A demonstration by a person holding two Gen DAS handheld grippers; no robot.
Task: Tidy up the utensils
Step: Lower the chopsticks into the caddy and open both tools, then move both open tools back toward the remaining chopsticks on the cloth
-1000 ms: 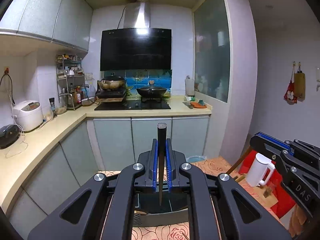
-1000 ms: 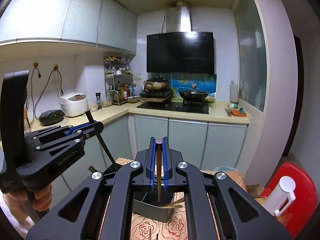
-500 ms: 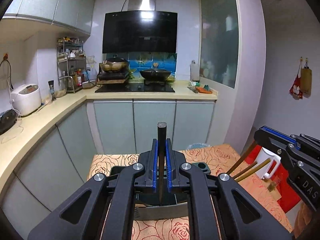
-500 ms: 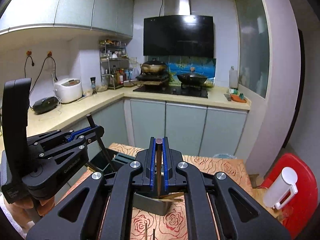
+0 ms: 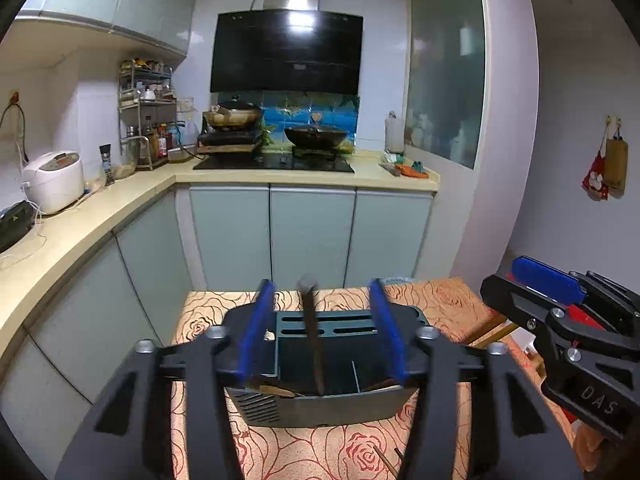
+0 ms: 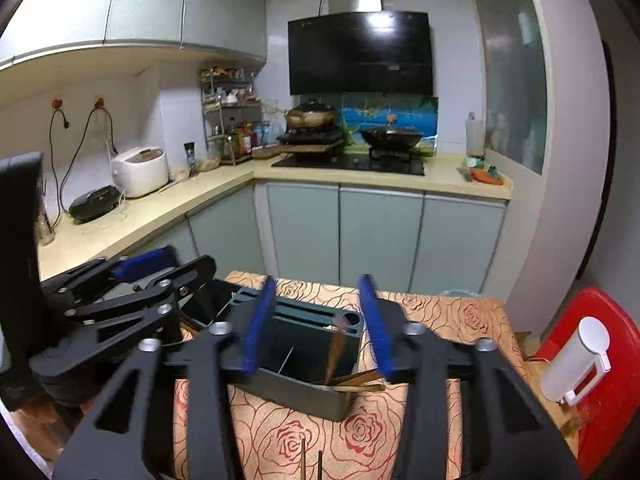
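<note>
Left gripper (image 5: 318,334): jaws opening, dark-handled utensil (image 5: 312,336) loose between them.
Right gripper (image 6: 320,322): opening, brown wooden utensil (image 6: 336,350) unpressed.
Dark grey plastic utensil holder (image 5: 320,410): lower centre.

Both cams ride on the handheld grippers, looking forward along the fingers and tipped a bit downward. The left one sits close over the dark utensil holder (image 5: 320,364) on the rose-print tablecloth (image 5: 304,452), facing the stove (image 5: 276,162) wall. The right one looks from further right, same direction, holder (image 6: 304,364) just as near. They share holder, table, counter (image 6: 152,216) and range hood (image 6: 360,52), and each catches the other gripper at its edge.
</note>
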